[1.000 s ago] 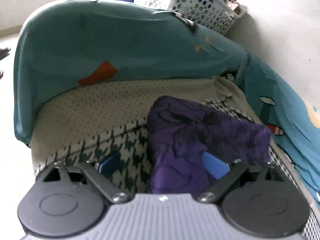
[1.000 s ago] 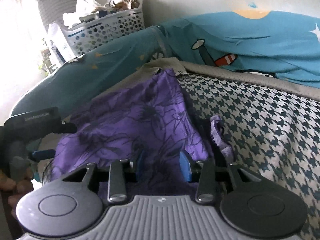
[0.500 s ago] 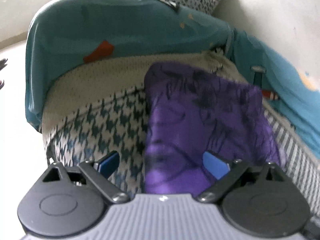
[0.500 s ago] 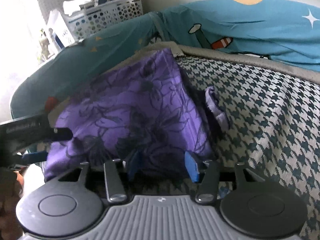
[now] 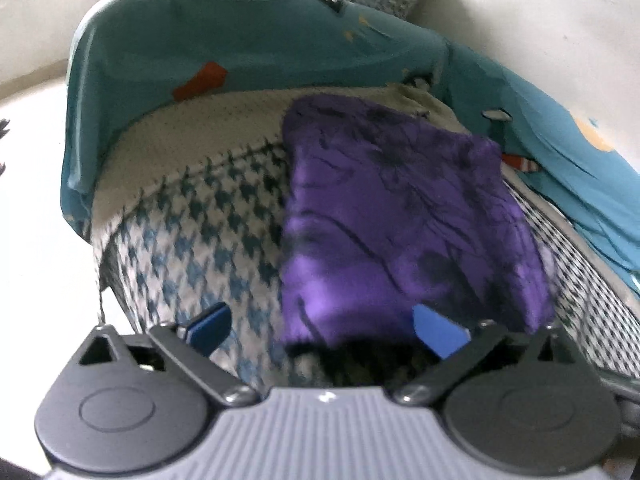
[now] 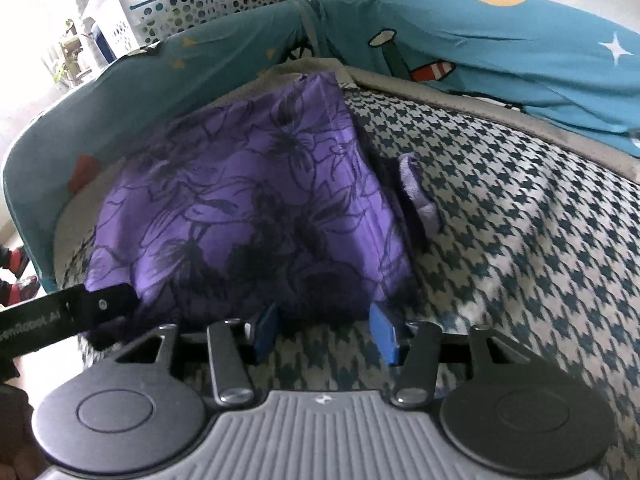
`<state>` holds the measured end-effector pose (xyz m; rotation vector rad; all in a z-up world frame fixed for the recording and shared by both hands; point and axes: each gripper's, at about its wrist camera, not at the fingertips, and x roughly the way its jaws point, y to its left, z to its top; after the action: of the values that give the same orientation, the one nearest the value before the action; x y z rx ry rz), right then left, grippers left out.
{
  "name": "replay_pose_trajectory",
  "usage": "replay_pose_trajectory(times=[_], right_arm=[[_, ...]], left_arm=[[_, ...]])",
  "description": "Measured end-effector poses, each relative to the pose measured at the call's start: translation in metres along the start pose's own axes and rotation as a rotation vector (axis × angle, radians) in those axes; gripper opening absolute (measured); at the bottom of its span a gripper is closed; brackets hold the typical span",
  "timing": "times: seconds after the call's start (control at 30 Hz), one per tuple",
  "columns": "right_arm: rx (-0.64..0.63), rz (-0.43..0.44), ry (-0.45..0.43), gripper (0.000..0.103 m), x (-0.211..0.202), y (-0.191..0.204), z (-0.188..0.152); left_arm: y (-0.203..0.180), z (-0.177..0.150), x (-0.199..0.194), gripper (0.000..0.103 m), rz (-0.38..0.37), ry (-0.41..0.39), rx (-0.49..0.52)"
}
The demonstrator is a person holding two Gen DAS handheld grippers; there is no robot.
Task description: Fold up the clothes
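A purple garment with a dark flower print [image 5: 400, 216] lies folded into a rough rectangle on the houndstooth cushion [image 5: 208, 240]. It also shows in the right wrist view [image 6: 256, 208], with a small purple flap [image 6: 416, 196] sticking out at its right side. My left gripper [image 5: 326, 330] is open and empty just in front of the garment's near edge. My right gripper [image 6: 326, 330] is open and empty, also just short of the near edge. The left gripper's black finger [image 6: 60, 312] shows at the left edge of the right wrist view.
A teal printed sheet [image 5: 240, 48] covers the sofa's arm and back [image 6: 520, 52]. A white perforated laundry basket [image 6: 200, 4] stands behind the arm. The cushion's front edge drops to a pale floor [image 5: 36, 240] on the left.
Both grippers have pulled back from the garment and let it go. The garment has settled flatter on the cushion.
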<state>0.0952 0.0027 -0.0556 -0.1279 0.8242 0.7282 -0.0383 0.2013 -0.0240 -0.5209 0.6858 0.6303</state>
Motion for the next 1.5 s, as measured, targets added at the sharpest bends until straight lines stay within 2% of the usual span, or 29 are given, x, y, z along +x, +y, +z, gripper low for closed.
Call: replay_pose_trajectory(times=[0.2, 0.4, 0.67, 0.8, 1.5], right_arm=[[0.007, -0.013, 0.039, 0.063, -0.019, -0.014, -0.007], [0.005, -0.046, 0.062, 0.068, -0.032, -0.023, -0.012], [-0.013, -0.072, 0.082, 0.082, -0.042, -0.027, -0.011], [-0.024, -0.082, 0.091, 0.085, -0.047, -0.028, -0.01], [-0.047, -0.018, 0.102, 0.094, -0.063, -0.032, -0.011]], left_arm=[[-0.017, -0.017, -0.013, 0.103, -0.02, 0.021, 0.071], [-0.024, -0.024, -0.017, 0.103, -0.023, 0.052, 0.097], [-0.024, -0.027, -0.02, 0.103, -0.01, 0.092, 0.109], [-0.026, -0.03, -0.022, 0.103, -0.003, 0.106, 0.116], [-0.035, -0.042, -0.035, 0.103, 0.025, 0.12, 0.132]])
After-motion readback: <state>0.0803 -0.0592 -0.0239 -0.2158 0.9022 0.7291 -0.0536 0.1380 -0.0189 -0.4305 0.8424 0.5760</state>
